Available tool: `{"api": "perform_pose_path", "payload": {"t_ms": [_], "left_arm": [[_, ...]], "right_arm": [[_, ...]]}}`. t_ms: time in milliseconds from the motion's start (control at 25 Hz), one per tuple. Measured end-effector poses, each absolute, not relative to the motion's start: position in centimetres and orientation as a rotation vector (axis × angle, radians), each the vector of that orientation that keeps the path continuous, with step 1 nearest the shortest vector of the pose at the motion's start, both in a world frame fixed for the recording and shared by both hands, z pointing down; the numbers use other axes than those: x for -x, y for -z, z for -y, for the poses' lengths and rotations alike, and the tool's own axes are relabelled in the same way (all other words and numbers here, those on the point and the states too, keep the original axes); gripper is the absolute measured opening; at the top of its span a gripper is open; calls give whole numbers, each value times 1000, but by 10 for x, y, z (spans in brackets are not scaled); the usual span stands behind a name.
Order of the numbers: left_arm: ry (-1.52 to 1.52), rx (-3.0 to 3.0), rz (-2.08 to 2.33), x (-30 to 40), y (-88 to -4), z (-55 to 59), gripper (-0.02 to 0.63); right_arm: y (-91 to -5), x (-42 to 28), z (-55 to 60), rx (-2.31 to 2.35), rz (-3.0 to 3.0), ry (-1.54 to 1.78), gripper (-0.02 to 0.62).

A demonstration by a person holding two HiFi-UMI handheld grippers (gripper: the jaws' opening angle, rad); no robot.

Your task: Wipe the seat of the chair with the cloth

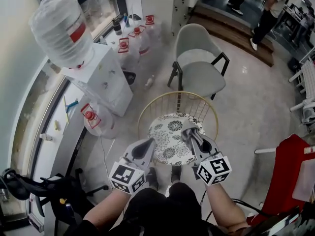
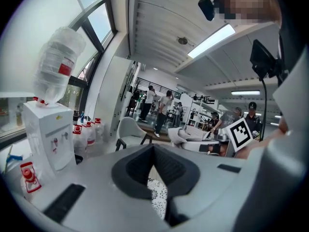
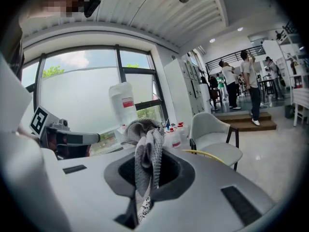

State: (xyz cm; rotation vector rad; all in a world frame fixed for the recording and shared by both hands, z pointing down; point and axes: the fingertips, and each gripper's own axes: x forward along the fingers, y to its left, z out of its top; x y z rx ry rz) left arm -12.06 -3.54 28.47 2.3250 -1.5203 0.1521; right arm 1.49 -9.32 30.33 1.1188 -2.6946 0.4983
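Observation:
The chair has a round black-and-white flowered seat [image 1: 170,137] and a gold wire back [image 1: 177,93]; it stands right in front of the person. My right gripper [image 1: 191,134] is over the seat's right side, shut on a grey knitted cloth [image 1: 188,128]. In the right gripper view the cloth [image 3: 145,149] bunches above the jaws of the right gripper [image 3: 147,170] and hangs down between them. My left gripper [image 1: 146,145] hovers at the seat's left front edge, shut and holding nothing. Below the left gripper [image 2: 154,151], a strip of the seat [image 2: 158,197] shows.
A grey armchair [image 1: 199,68] stands just beyond the wire chair. A white water dispenser [image 1: 103,77] with a large bottle is at the left, with water bottles [image 1: 93,119] on the floor by it. A red object [image 1: 290,181] is at the right. People walk far behind.

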Motion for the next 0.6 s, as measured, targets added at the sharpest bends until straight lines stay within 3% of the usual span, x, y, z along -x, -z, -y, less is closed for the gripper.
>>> {"api": "perform_pose_path", "payload": {"t_ms": [600], "left_arm": [[-347,-1992,1519,125,-480,21,8]], "right_arm": [[-511,14,66,-845,2502,-738,21]]}}
